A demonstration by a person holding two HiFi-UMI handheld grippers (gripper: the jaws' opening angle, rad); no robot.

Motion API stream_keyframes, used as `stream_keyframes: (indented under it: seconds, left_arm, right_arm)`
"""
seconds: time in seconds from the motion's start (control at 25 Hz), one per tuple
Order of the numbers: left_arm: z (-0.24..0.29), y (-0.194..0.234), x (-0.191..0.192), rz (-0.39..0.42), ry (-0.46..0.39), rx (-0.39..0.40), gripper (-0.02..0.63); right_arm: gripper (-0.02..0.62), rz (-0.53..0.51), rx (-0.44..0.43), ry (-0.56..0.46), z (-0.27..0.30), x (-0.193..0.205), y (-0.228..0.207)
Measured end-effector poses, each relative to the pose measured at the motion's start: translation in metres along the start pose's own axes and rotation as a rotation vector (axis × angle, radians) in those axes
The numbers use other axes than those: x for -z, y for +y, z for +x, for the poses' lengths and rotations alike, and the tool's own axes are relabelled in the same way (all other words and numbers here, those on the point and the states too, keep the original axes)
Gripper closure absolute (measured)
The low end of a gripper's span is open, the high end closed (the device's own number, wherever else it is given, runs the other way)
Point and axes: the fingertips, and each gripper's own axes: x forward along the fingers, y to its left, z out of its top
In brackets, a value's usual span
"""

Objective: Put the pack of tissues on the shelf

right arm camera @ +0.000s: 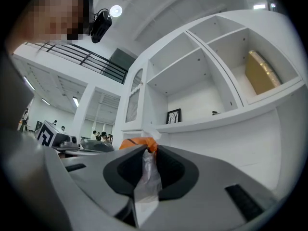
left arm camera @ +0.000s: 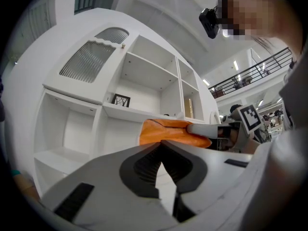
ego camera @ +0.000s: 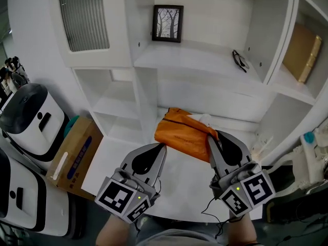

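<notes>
Orange crinkly pack of tissues (ego camera: 180, 135), clear film pinched between right fingers (ego camera: 226, 148); left fingers (ego camera: 149, 158) shut alongside.

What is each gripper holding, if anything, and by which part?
The right gripper pinches the pack of tissues by its clear wrapper edge. The left gripper is shut near another corner; its hold is unclear.
</notes>
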Motion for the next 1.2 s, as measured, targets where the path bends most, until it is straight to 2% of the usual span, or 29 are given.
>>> stream_keyframes:
  seconds: [0.28, 0.92, 1.2]
  left_arm:
    - [0.005, 0.013, -0.008, 0.006, 0.012, 0.032, 0.580]
    - [0.011, 0.026, -0.017, 0.005, 0.010, 0.107, 0.580]
    - [0.019, 0.036, -0.019, 0.004, 0.004, 0.126, 0.580]
  right_arm:
    - [0.531, -0.008, 0.015, -0.033, 0.013, -0.030, -0.002]
    - [0.532, -0.140, 0.065, -0.096, 0.045, -0.108, -0.003]
    - [0.532, -0.178, 0.093, -0.108, 0.063, -0.127, -0.014]
